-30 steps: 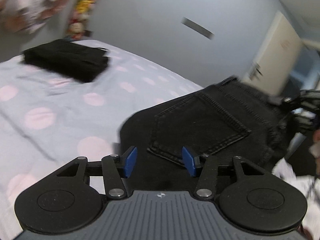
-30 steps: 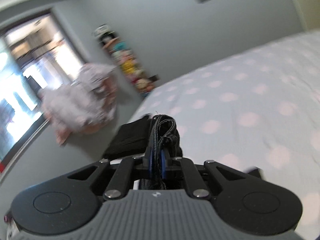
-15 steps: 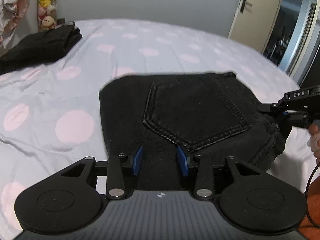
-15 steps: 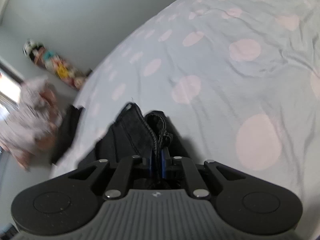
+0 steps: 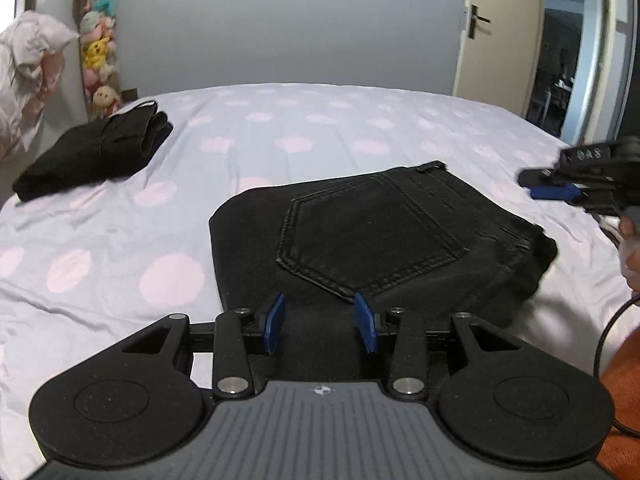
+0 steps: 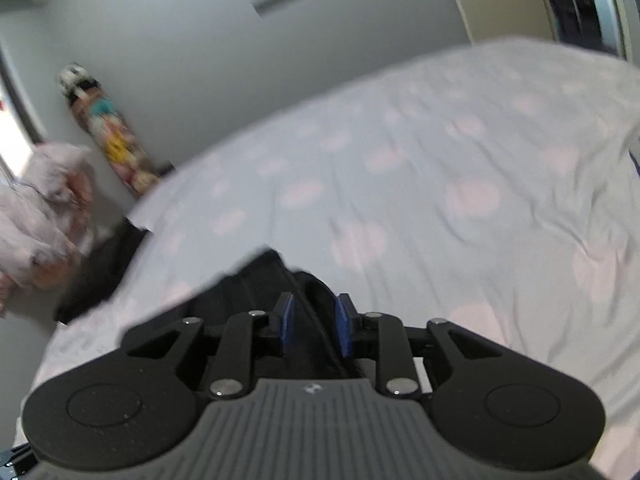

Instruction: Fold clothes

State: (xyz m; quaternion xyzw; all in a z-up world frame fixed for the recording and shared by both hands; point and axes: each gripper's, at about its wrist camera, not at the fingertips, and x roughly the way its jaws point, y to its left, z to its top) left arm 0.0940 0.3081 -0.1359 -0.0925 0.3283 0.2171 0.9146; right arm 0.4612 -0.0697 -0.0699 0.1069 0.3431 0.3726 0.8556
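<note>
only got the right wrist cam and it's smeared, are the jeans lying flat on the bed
Observer: Yes. The left wrist view shows the folded black jeans flat on the spotted bedspread, back pocket facing up.
Operator: is my right gripper clear of them
Observer: It looks so. From the left wrist view the right gripper is off the jeans' right edge, over bare bedspread, with its jaws opening and nothing pinched. The left gripper is open at the jeans' near edge.
</note>
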